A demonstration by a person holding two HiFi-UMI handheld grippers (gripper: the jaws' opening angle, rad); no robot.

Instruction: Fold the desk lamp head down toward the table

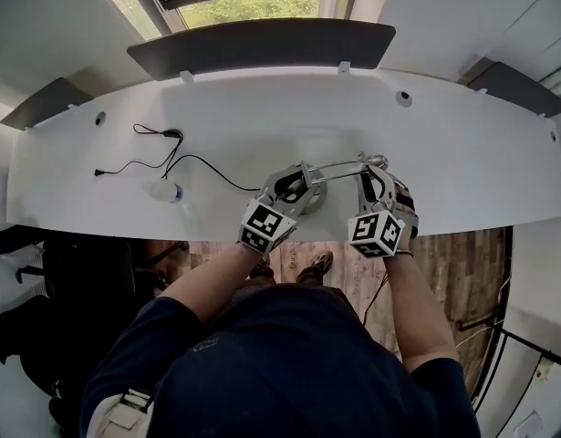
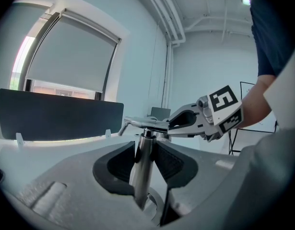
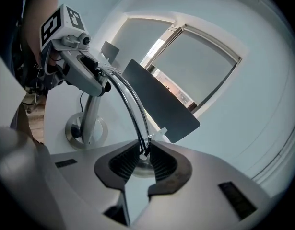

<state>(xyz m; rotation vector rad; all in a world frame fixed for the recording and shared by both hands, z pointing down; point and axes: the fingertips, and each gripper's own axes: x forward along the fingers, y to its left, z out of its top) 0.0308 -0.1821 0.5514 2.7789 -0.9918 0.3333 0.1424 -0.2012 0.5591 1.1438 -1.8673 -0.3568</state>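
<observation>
A chrome desk lamp stands near the front edge of the white desk (image 1: 472, 153). Its round base (image 1: 315, 195) carries an upright post (image 2: 141, 169). My left gripper (image 1: 294, 188) is shut on that post, with the dark pads (image 2: 169, 163) on both sides of it. From the post's top a thin curved arm (image 3: 130, 104) of twin rods runs right and bends low. My right gripper (image 1: 376, 179) is shut on the far end of the arm (image 3: 143, 145), by the small joint. A round piece just behind its jaws is mostly hidden.
A black cable (image 1: 202, 162) trails left from the lamp across the desk. A small white and blue object (image 1: 167, 192) lies beside it. A dark screen panel (image 1: 262, 46) lines the desk's back edge, with a window behind. The desk's front edge lies just under both grippers.
</observation>
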